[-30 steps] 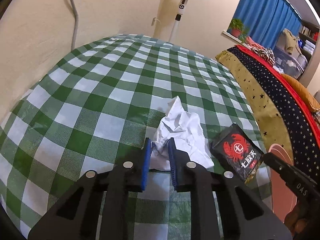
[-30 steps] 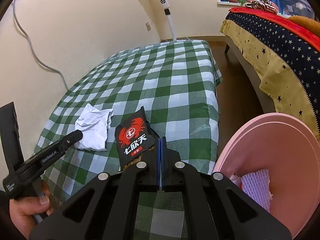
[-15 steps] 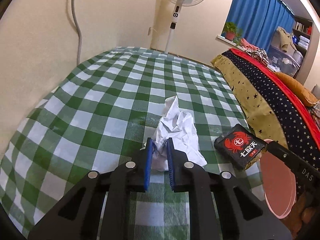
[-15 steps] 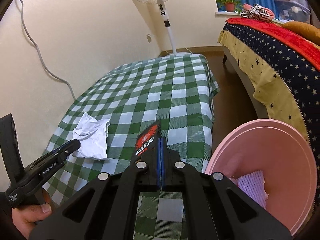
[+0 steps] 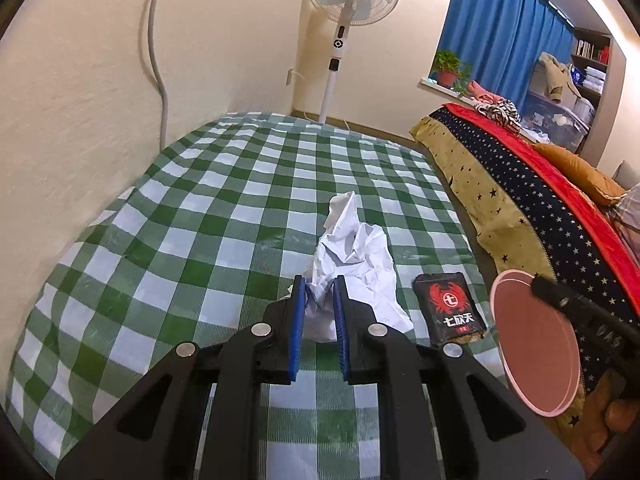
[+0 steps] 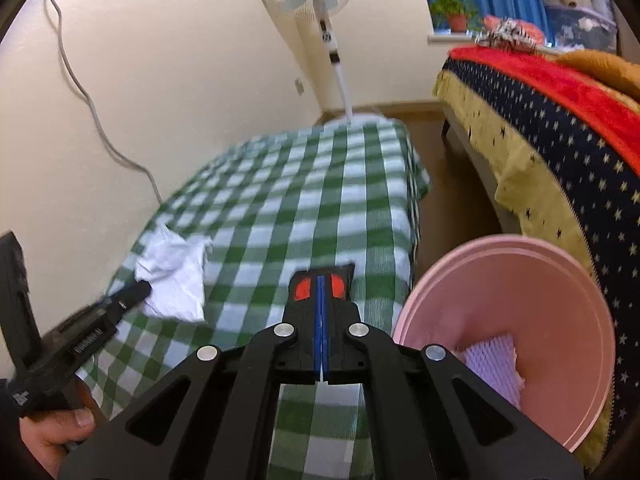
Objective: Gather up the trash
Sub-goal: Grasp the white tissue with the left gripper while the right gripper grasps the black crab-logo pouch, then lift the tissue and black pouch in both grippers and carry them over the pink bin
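My left gripper [image 5: 319, 292] is shut on a crumpled white paper [image 5: 356, 256] and holds it above the green checked tablecloth [image 5: 200, 240]. The paper also shows in the right wrist view [image 6: 172, 272], with the left gripper at its near edge. My right gripper [image 6: 321, 288] is shut on a black snack packet with a red crab logo [image 6: 322, 280]. In the left wrist view the packet [image 5: 450, 308] hangs beside the pink bin [image 5: 536, 340]. The pink bin [image 6: 520, 280] stands to the right of the table, with a purple foam net [image 6: 492, 364] inside.
A standing fan [image 5: 352, 0] is at the table's far end. A bed with a star-patterned cover [image 5: 540, 200] runs along the right. A grey cable [image 5: 154, 40] hangs down the wall on the left.
Both grippers have lifted with their loads. The right gripper has carried the packet off the cloth and turned towards the pink bin. The paper hangs higher above the table.
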A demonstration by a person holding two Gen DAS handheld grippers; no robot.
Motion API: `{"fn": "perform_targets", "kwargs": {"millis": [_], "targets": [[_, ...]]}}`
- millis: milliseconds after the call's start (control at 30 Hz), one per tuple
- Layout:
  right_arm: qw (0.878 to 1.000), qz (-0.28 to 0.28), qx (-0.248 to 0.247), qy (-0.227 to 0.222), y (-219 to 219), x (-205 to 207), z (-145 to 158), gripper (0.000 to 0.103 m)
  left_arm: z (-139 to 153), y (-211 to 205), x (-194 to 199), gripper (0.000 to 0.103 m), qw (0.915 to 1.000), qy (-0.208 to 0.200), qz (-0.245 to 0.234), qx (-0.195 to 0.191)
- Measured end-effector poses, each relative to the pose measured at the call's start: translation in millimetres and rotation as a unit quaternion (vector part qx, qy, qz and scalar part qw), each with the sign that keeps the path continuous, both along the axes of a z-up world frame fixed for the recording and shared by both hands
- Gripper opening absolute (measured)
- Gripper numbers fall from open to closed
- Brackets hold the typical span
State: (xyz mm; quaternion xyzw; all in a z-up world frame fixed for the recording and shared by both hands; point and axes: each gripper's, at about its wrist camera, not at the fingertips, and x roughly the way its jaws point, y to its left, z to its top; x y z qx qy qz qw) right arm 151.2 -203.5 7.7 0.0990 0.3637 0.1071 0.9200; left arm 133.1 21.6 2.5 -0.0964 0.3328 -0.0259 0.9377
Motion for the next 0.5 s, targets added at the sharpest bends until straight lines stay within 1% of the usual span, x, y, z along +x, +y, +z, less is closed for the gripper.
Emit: {"fn": "perform_targets", "kwargs": {"millis": [67, 100, 167, 200, 500], "targets": [[1.0, -0.011, -0.003, 0.012, -1, -1, -9, 0.009, 0, 0, -3, 0.014, 1.0, 0.0, -0.001, -0.002], [1.0, -0.013, -0.001, 0.018, -2, -1, -13, 0.011, 0, -1, -4, 0.014, 1.0, 0.0, -0.001, -0.003], [0.999, -0.015, 0.001, 0.029, -2, 1, -21, 0.026, -2, -1, -6, 0.014, 1.0, 0.002, 0.0, -0.008], [0.999, -0.015, 0.0, 0.03, -1, 2, -24, 0.027, -3, 0, -6, 0.014, 1.0, 0.002, 0.0, -0.01], [0.998, -0.006, -0.021, 0.057, 7, 29, -51, 0.027, -8, 4, 4, 0.014, 0.9997, 0.002, 0.002, -0.023]]}}
